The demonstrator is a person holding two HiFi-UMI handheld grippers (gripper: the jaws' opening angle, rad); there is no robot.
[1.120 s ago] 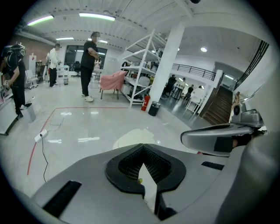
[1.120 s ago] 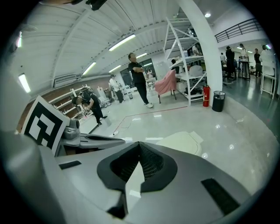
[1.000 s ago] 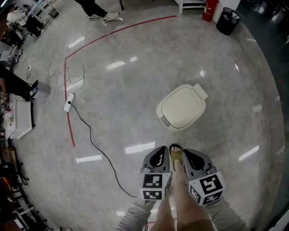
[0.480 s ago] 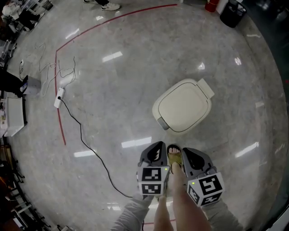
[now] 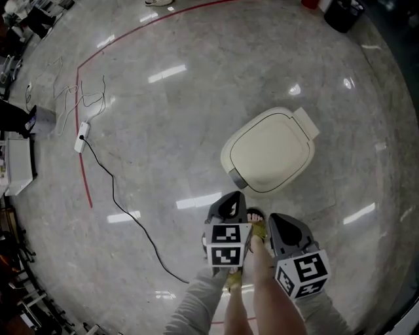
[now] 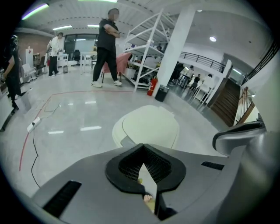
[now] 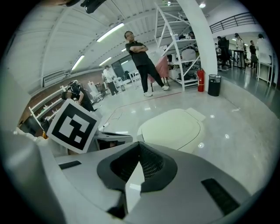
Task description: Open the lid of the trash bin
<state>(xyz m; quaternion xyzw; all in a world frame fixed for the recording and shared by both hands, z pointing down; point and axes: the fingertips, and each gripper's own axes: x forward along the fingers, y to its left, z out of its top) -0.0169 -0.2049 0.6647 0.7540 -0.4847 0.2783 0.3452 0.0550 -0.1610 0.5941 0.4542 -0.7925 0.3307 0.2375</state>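
Note:
The trash bin [image 5: 268, 152] is cream, rounded and low, standing on the grey polished floor with its lid down flat. A grey latch [image 5: 236, 178] sits at its near edge and a hinge tab [image 5: 306, 123] at the far right. The bin also shows ahead in the left gripper view [image 6: 148, 127] and the right gripper view [image 7: 173, 124]. My left gripper [image 5: 230, 204] is shut and empty, a short way in front of the bin's near edge. My right gripper [image 5: 284, 227] is shut and empty too, lower and to the right, close to the legs.
A sandalled foot [image 5: 256, 226] shows between the grippers. A black cable [image 5: 131, 216] runs from a white power strip [image 5: 81, 137] at the left, beside a red floor line [image 5: 82, 157]. A black bin [image 5: 344, 12] stands far back. A person [image 6: 106, 43] stands by a white rack [image 6: 144, 39].
The view has closed in on the bin, which now sits nearer and larger. The left gripper has moved forward towards the bin's near edge. Both stay shut.

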